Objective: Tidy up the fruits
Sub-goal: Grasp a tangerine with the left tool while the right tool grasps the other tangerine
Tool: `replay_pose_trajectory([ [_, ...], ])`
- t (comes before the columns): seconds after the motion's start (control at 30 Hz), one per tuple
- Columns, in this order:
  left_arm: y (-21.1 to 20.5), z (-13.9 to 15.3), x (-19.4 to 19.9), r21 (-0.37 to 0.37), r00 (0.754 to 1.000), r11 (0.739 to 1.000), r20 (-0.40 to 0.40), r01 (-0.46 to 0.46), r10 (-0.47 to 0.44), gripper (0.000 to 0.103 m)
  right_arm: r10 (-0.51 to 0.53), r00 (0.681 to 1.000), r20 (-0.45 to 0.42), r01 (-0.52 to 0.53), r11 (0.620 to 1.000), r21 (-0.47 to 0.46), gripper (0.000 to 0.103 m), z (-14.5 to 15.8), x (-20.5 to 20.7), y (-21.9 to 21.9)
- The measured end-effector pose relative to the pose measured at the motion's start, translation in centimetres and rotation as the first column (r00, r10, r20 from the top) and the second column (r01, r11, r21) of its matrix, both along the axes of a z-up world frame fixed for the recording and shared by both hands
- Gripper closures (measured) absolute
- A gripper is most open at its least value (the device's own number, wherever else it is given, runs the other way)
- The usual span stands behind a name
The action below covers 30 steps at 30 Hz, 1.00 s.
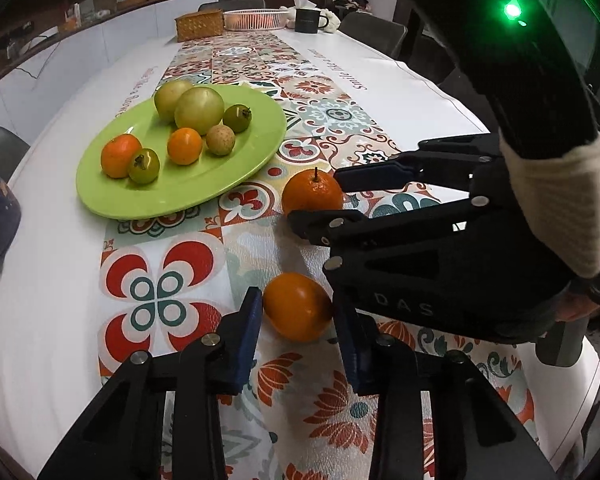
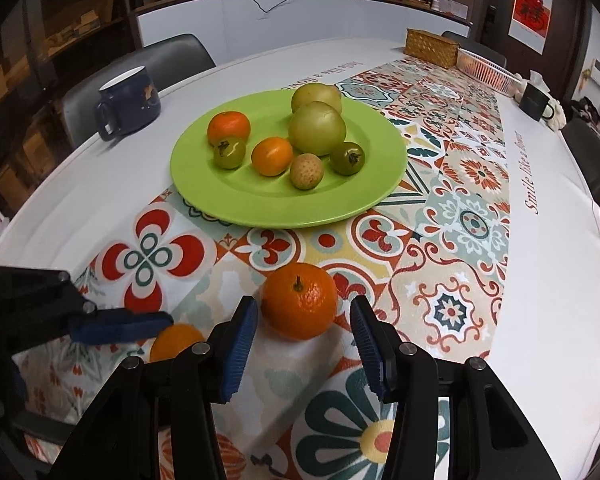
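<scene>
A green plate (image 1: 188,196) (image 2: 260,208) holds several fruits: two pale green apples, small green tomatoes, oranges and a pale round fruit. A smooth orange fruit (image 1: 298,306) (image 2: 176,342) lies on the patterned cloth between the fingers of my left gripper (image 1: 296,304), which is open around it. A stemmed mandarin (image 2: 299,300) (image 1: 312,194) lies between the fingers of my right gripper (image 2: 303,316), also open around it. The right gripper also shows in the left wrist view (image 1: 320,196), the left gripper in the right wrist view (image 2: 120,326).
A dark blue mug (image 2: 130,102) stands left of the plate. A wicker box (image 1: 200,24), a pink-white basket (image 1: 256,18) and a black mug (image 1: 308,20) stand at the table's far end. Chairs surround the table.
</scene>
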<state>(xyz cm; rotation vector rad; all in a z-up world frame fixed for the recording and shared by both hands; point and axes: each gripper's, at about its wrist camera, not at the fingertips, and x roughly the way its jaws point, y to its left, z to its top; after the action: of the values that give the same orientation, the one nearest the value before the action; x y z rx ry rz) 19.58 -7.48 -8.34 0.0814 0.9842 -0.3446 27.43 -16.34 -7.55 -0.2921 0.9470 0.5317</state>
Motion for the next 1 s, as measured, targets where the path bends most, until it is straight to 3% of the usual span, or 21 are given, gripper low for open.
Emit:
replay_pose_trajectory([
  [0.57,1.9,1.7,-1.8,-0.041,0.999,0.998,0.027,-0.038,0.039,0.067,-0.112,0.993,0.03,0.111,0.992,0.052,0.061,1.7,-2.1,-1.1],
  [1.0,3.6,4.8,-3.9,-0.058,0.99,0.996,0.115,-0.073,0.079,0.067,-0.213,0.973,0.093,0.205,0.974,0.094,0.061,4.4,-5.5,-1.6],
])
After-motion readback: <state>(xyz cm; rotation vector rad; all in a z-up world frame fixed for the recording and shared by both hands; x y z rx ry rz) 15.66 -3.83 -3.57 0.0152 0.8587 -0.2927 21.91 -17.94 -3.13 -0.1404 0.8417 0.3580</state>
